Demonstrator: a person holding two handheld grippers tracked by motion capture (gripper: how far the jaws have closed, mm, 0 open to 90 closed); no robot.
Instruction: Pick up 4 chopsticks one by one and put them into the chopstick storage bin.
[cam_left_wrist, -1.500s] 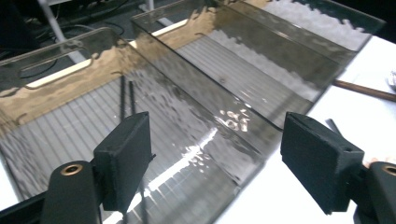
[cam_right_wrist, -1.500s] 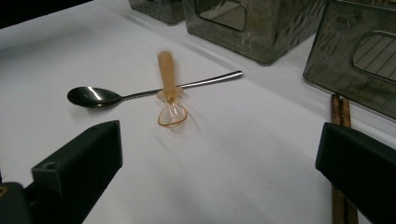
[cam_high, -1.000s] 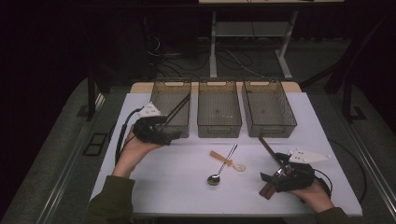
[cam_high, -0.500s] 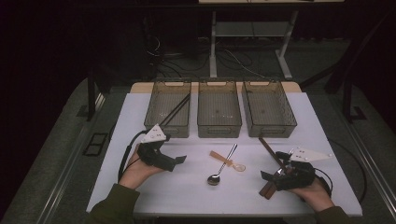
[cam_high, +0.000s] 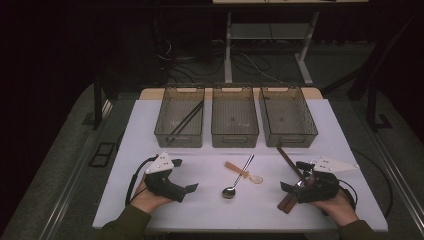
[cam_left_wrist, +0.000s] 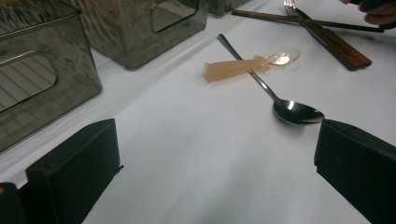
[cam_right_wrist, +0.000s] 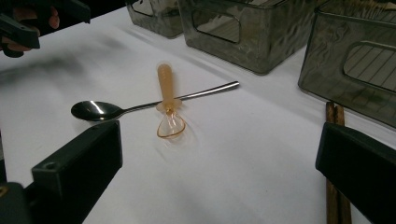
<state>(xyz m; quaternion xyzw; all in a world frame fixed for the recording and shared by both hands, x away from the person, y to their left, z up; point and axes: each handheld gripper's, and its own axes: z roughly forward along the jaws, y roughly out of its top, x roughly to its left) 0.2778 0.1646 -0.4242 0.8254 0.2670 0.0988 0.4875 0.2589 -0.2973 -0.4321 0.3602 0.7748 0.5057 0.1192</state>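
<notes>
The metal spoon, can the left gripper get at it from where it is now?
Probably yes: the left gripper is open, with bare table between it and the metal spoon; only the orange plastic spoon crosses its handle.

High view looks down; both low tool views share the metal spoon (cam_left_wrist: 280, 100).

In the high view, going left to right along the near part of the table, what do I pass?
Left tool → metal spoon → right tool.
</notes>
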